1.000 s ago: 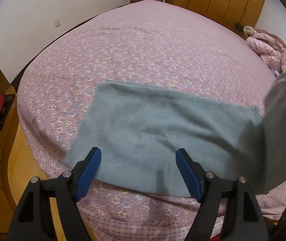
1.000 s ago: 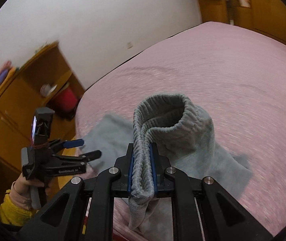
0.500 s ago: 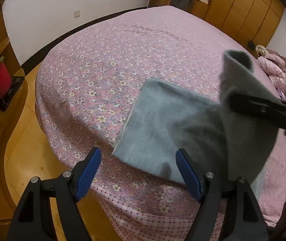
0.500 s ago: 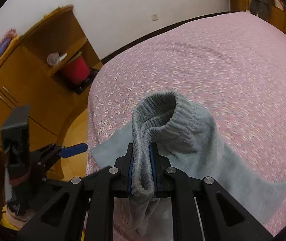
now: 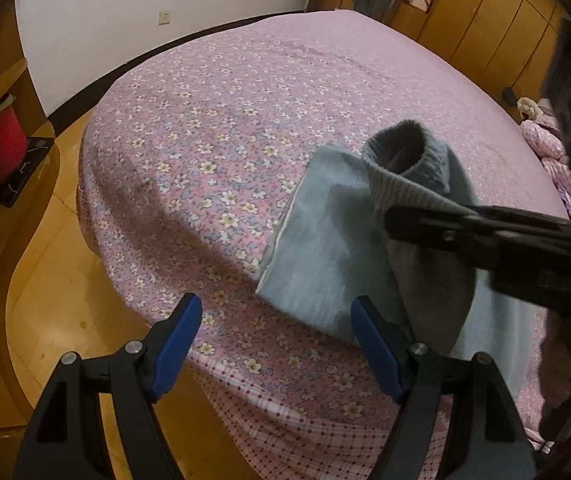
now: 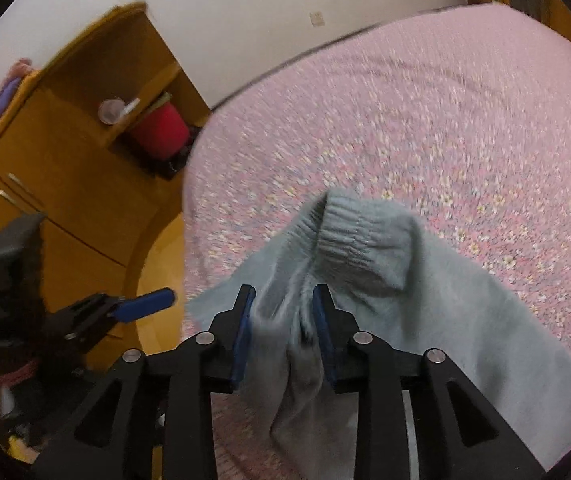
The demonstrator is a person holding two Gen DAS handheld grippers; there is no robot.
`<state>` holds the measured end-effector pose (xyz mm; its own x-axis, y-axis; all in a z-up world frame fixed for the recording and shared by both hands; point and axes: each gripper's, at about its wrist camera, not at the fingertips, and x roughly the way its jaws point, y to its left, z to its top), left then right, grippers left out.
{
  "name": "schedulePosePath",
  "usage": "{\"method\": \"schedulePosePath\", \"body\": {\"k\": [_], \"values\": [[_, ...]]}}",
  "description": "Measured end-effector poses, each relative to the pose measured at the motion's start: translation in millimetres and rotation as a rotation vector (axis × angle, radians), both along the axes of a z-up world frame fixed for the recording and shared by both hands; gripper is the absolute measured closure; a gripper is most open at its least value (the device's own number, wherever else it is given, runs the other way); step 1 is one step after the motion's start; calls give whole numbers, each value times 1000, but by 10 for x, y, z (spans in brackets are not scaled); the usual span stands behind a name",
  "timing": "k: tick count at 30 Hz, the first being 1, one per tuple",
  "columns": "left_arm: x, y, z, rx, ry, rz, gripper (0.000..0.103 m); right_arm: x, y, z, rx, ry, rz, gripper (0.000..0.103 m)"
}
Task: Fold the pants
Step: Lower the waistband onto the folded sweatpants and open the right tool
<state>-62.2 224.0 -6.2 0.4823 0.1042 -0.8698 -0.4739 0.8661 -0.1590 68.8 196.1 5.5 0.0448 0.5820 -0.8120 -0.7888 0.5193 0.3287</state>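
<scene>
Grey-blue pants (image 5: pixel 325 248) lie near the front edge of the pink flowered bed (image 5: pixel 245 100), with the ribbed waistband (image 5: pixel 401 168) folded over on top and still standing up. My right gripper (image 6: pixel 283 300) hovers just over the fold. Its jaws are opening, and the bunched cloth (image 6: pixel 285 344) hangs loose between the pads. In the left wrist view the right gripper (image 5: pixel 485 232) reaches in from the right. My left gripper (image 5: pixel 275 304) is open over the bed's edge, just left of the pants, holding nothing.
A wooden cabinet (image 6: pixel 65 160) with a red bin (image 6: pixel 161 128) stands left of the bed above a wood floor (image 5: pixel 45 280). Wardrobes (image 5: pixel 485 20) line the far side. A pink quilt (image 5: pixel 545 144) lies at the bed's right edge.
The right gripper carried the waistband leftward and down over the rest of the pants, then its jaws parted. The left gripper slid left, off the pants.
</scene>
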Motion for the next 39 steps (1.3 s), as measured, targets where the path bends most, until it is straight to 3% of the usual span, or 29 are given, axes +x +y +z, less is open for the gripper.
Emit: {"method": "schedulePosePath", "body": {"k": [5,11,20,33,39], "values": [[-10,-45,75,16,-9,-2,23,-138,-339,247,13,-85,-11,64],[-20,-136,251,50,-31,-21,23,-99,-882,257,-67,-137,-107,64],[82,-327,424,32,-63,-71,23,53,-1565,89,-116,-106,-267,63],[147,-453,442,5,-73,-97,23,128,-1781,-338,-174,-55,-307,63],[139,-445,449,-17,-88,-86,23,107,-1740,-375,-176,-60,-306,63]]}}
